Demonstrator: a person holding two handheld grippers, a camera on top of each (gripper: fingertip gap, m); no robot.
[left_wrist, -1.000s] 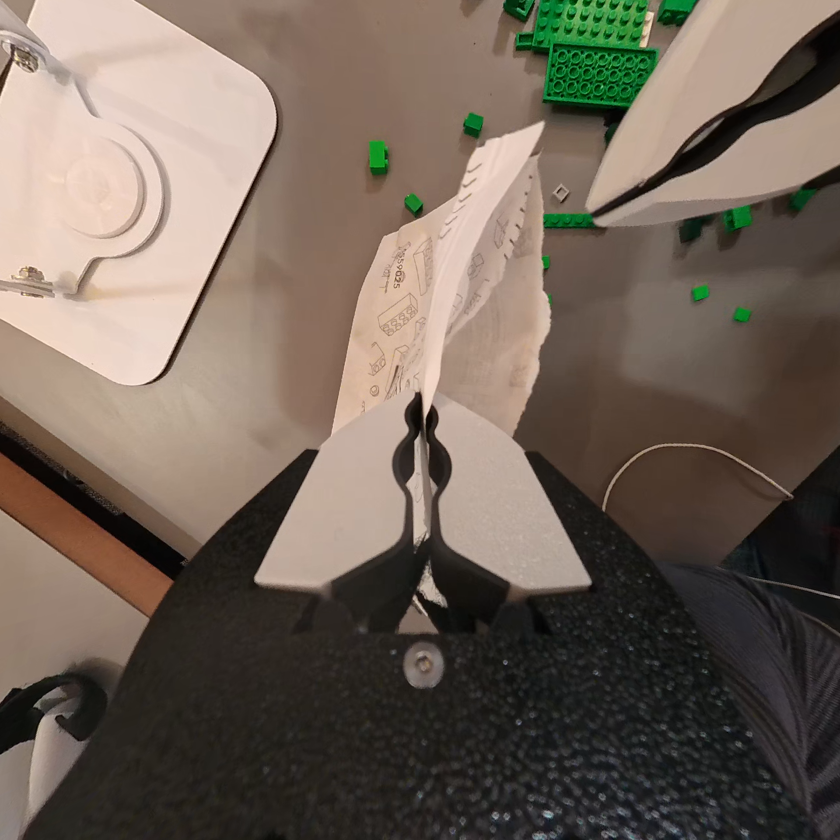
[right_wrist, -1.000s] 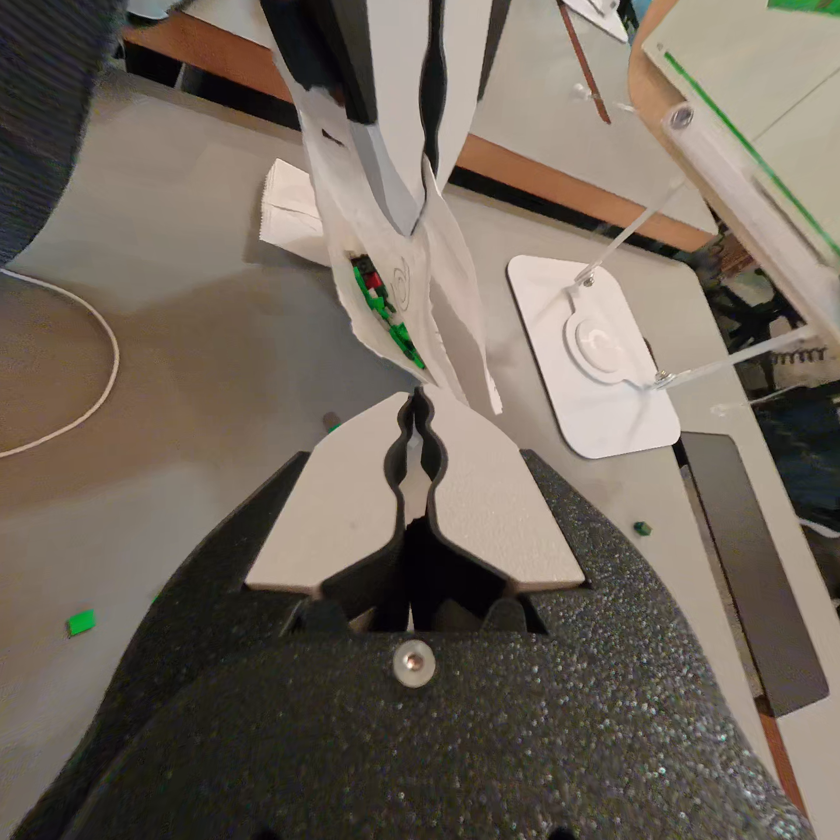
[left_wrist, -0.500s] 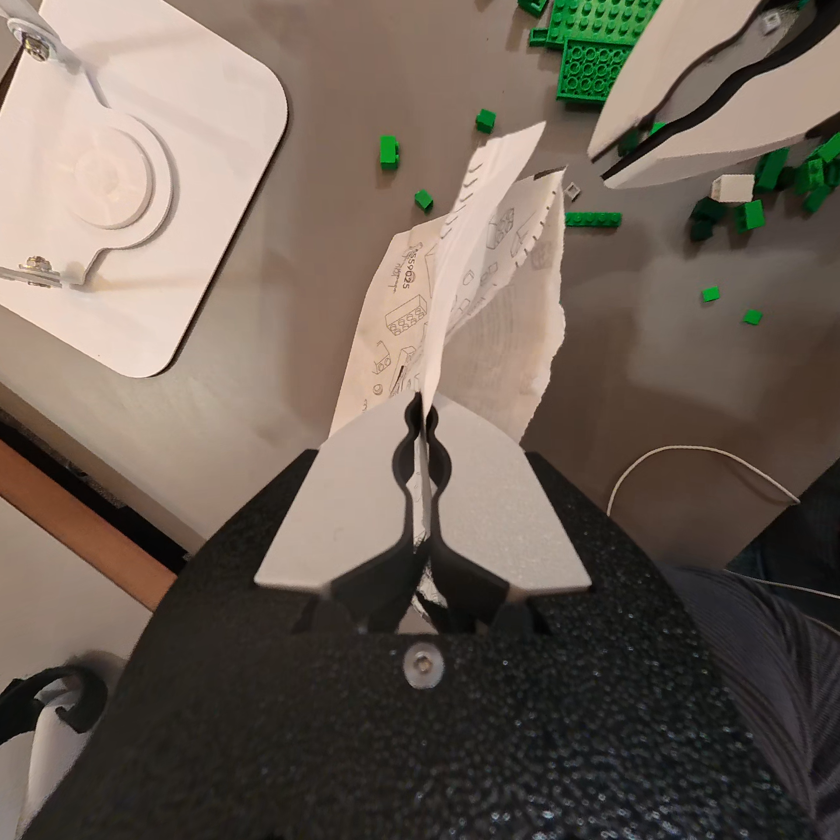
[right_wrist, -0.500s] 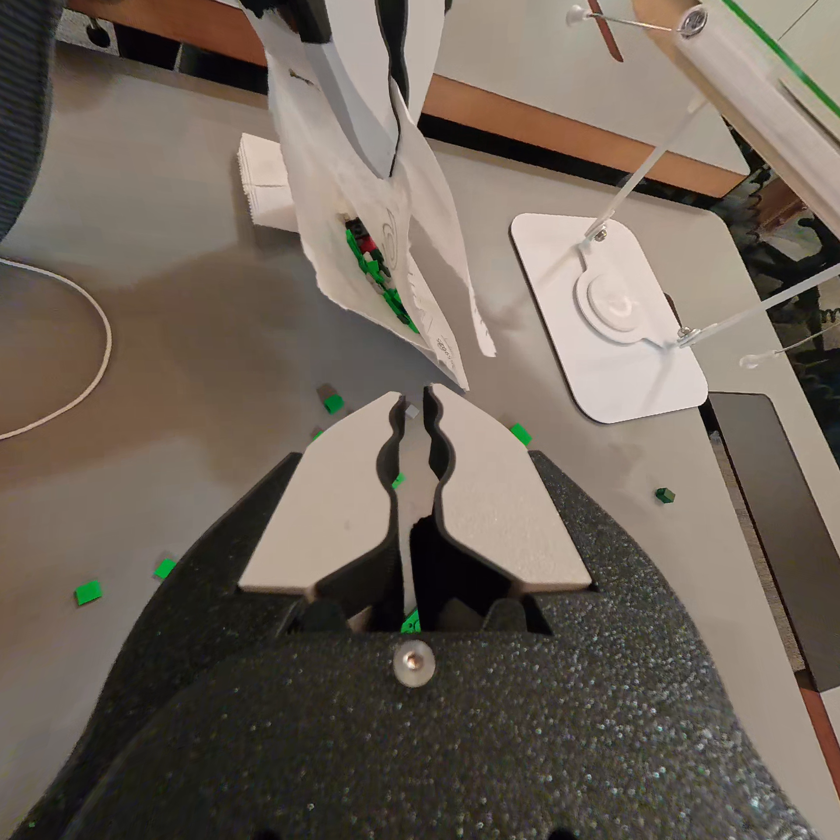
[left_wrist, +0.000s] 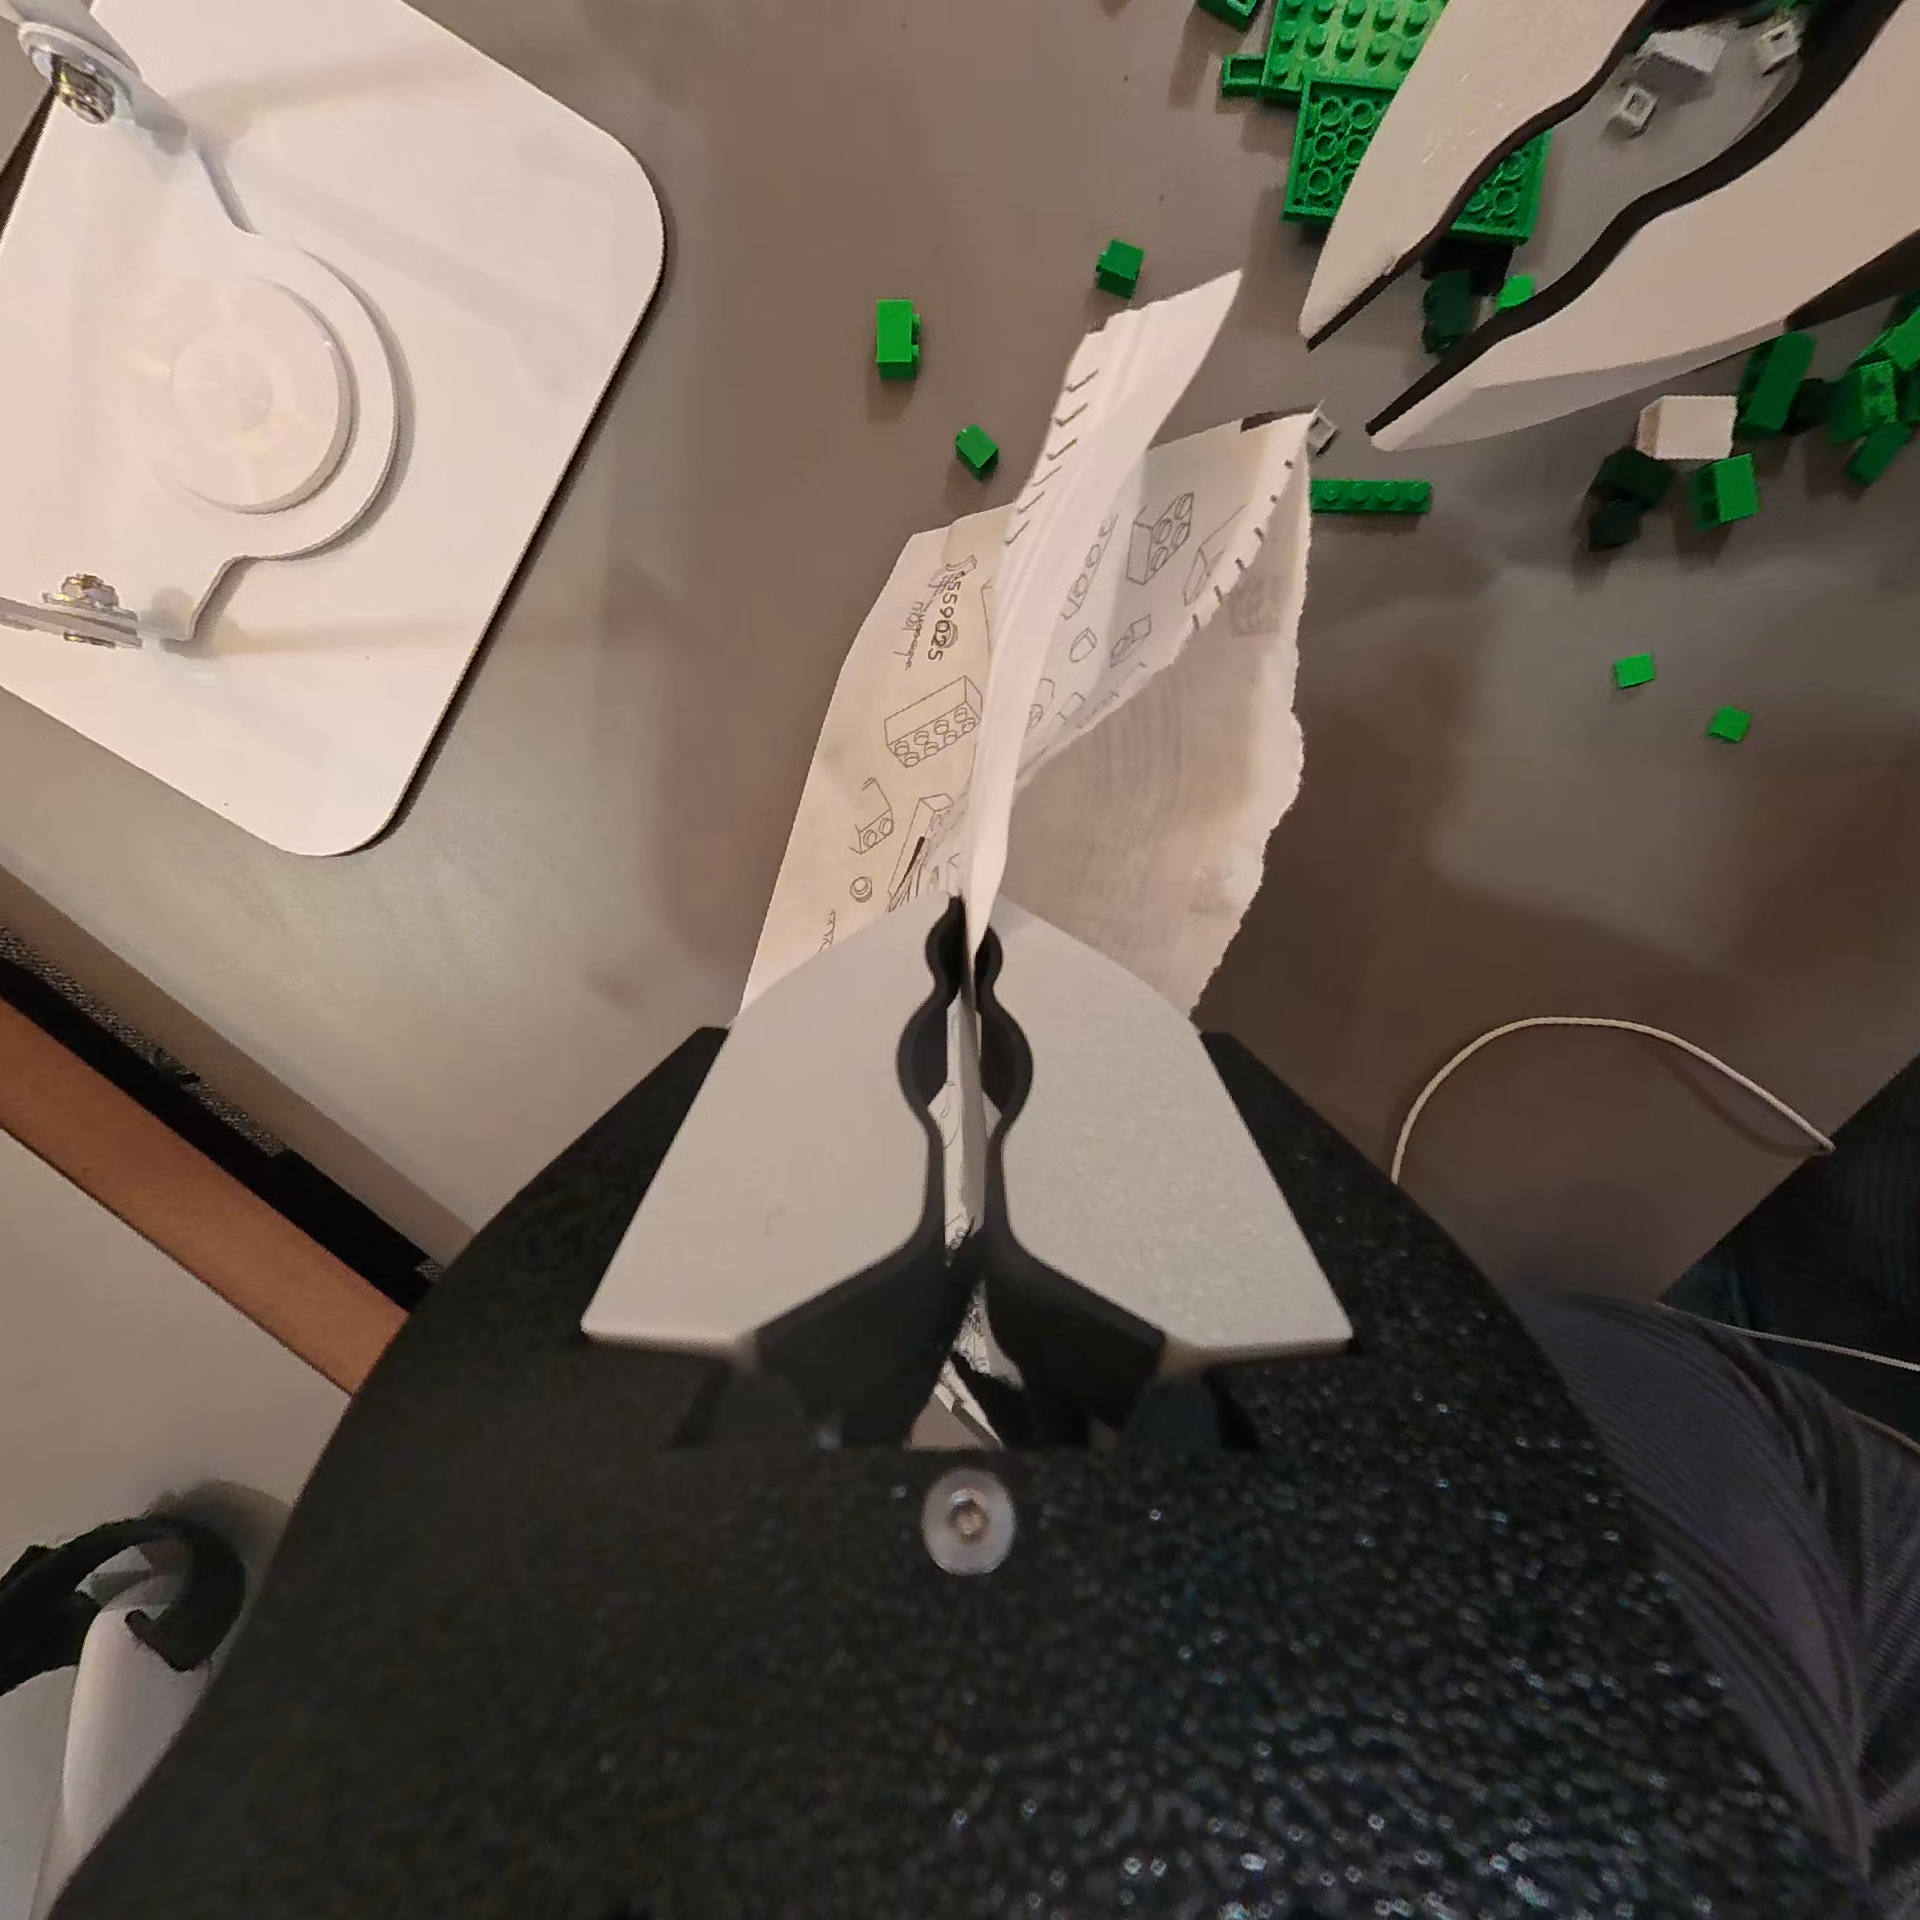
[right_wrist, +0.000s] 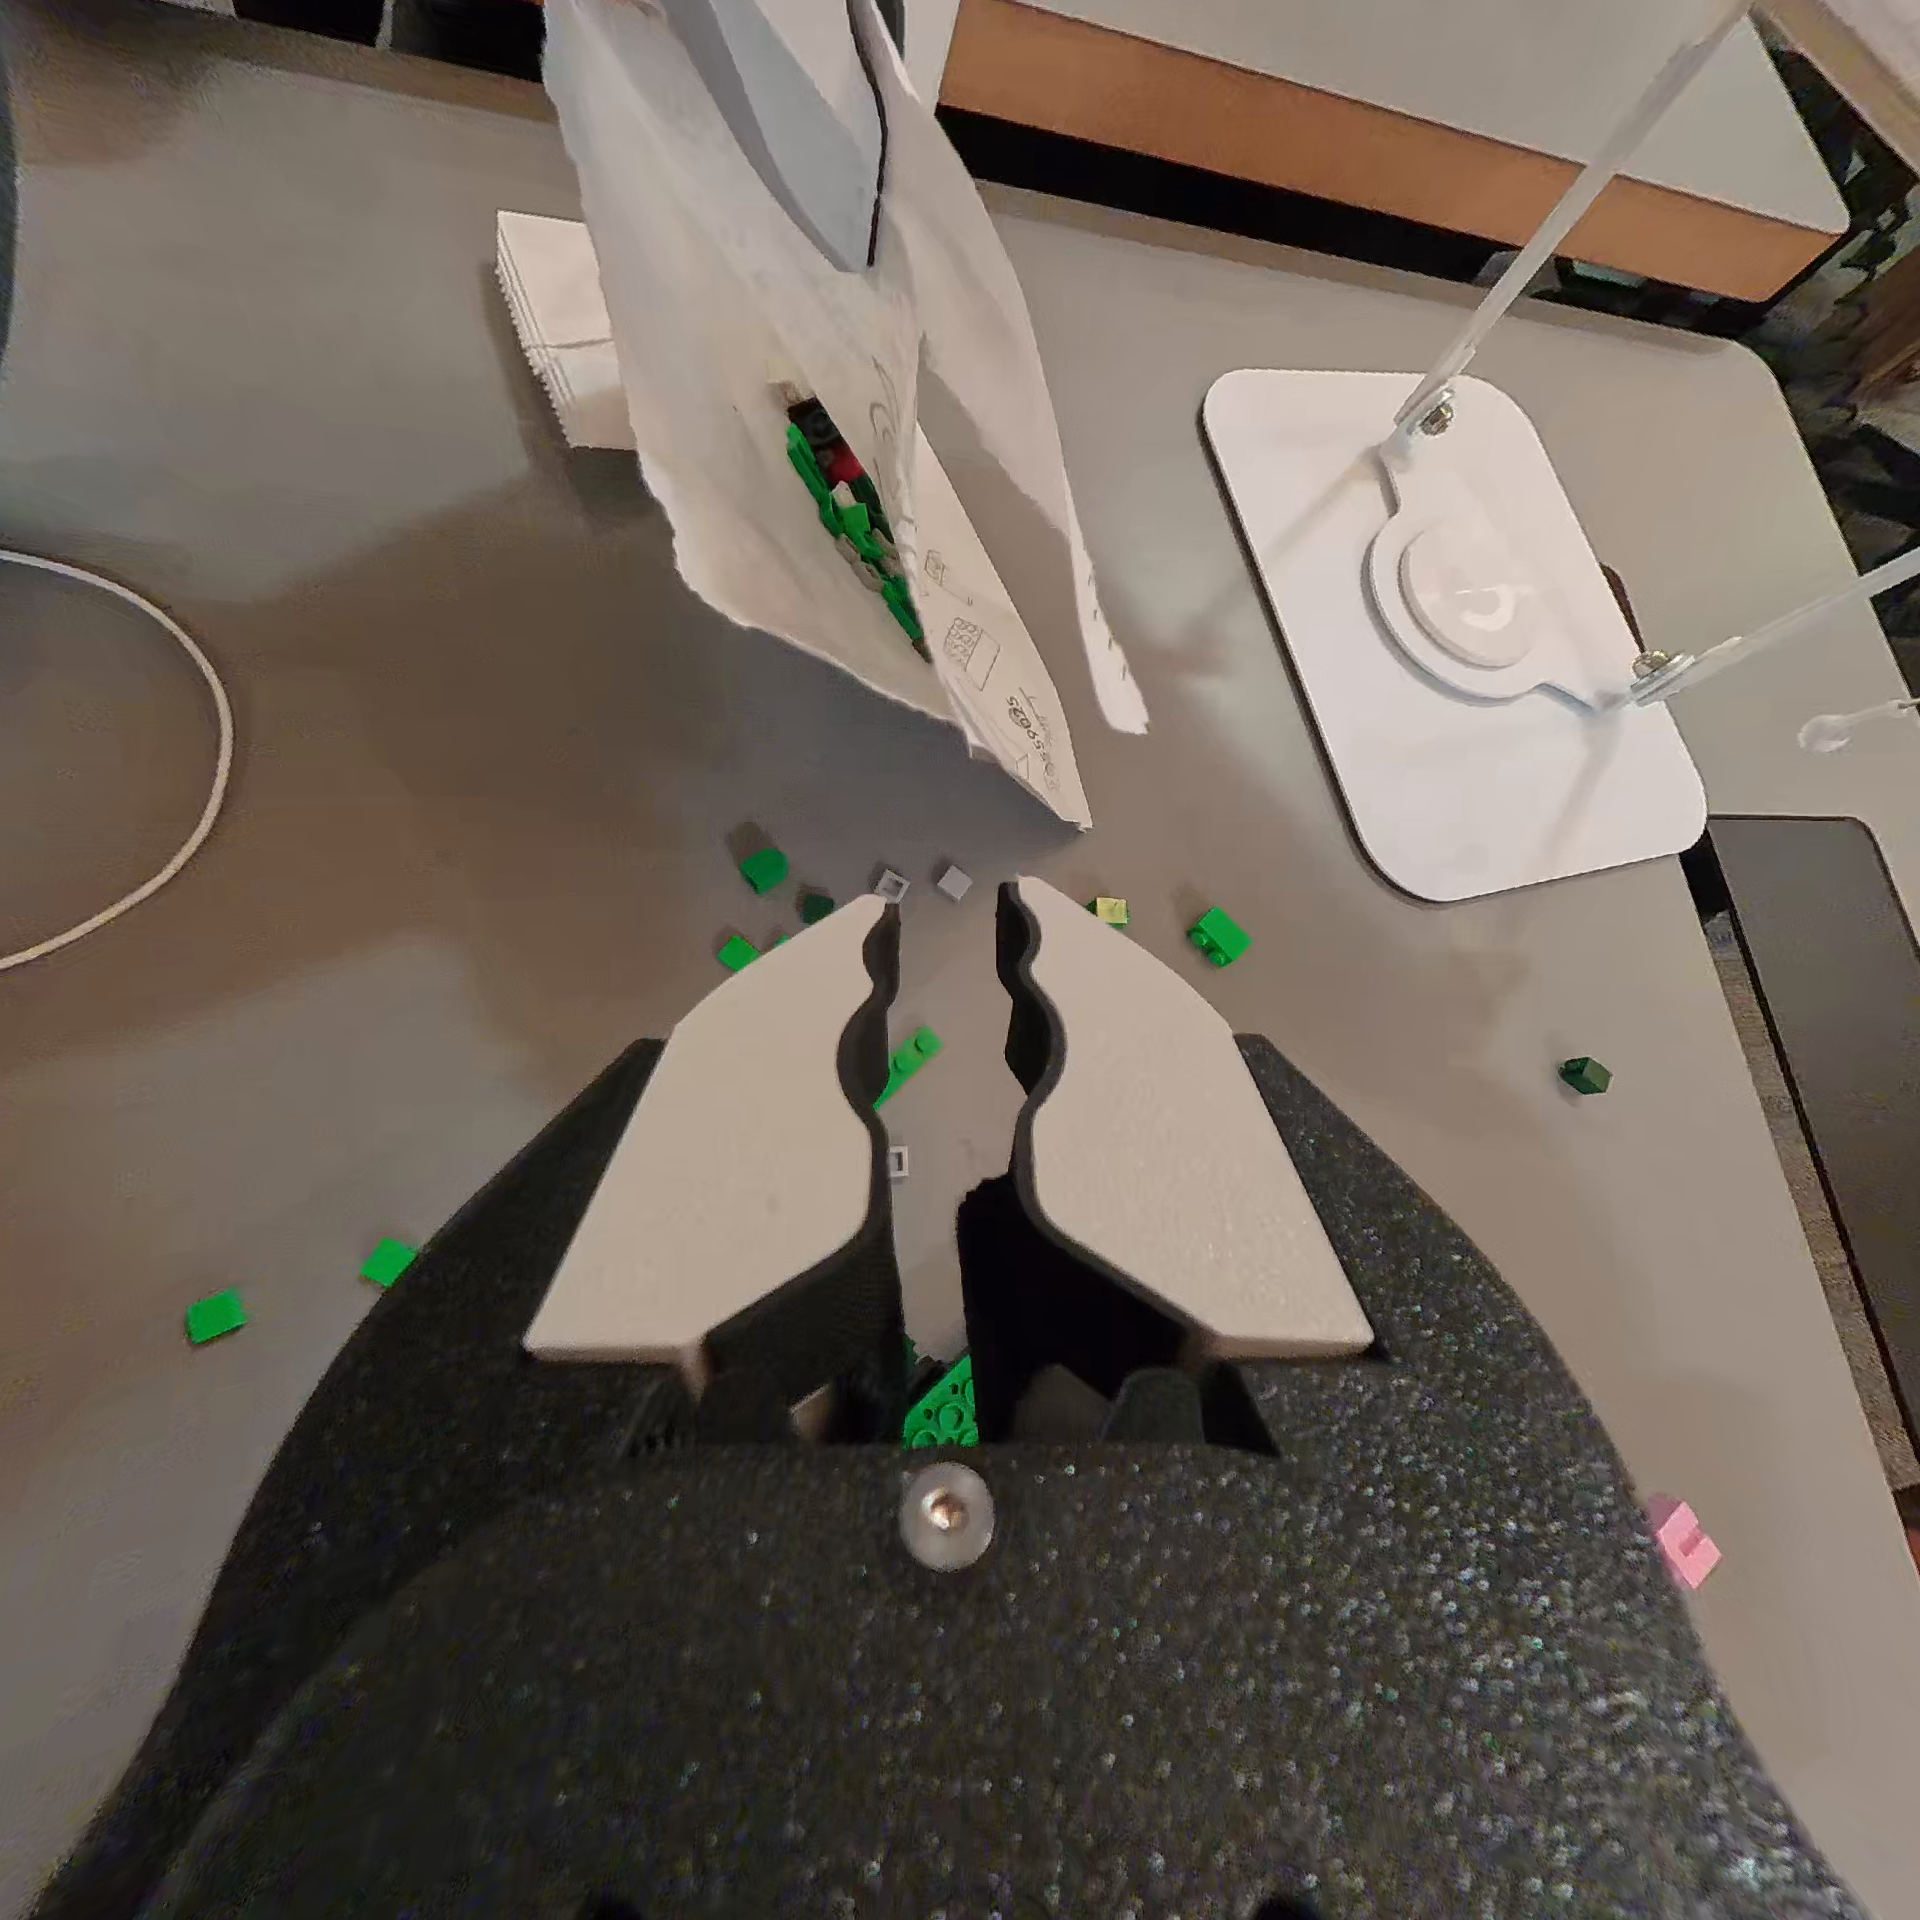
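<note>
In the left wrist view, the left gripper (left_wrist: 968, 925) is clenched on a torn white paper bag (left_wrist: 1132, 665) printed with brick drawings, held above the grey table (left_wrist: 727, 416). Green toy bricks (left_wrist: 1351, 104) lie scattered beyond.

In the right wrist view, the right gripper (right_wrist: 945, 904) is released and empty, just below the bag's (right_wrist: 727, 416) ragged opening, where bricks (right_wrist: 852, 520) show inside. A white stand base (right_wrist: 1455, 748) sits to the right.

I am working at an office-like desk: grey tabletop (right_wrist: 416, 727) with wood edging (right_wrist: 1351, 114), white stand base (right_wrist: 1455, 644), cable (right_wrist: 156, 831), scattered green toy bricks (left_wrist: 1361, 104).
</note>
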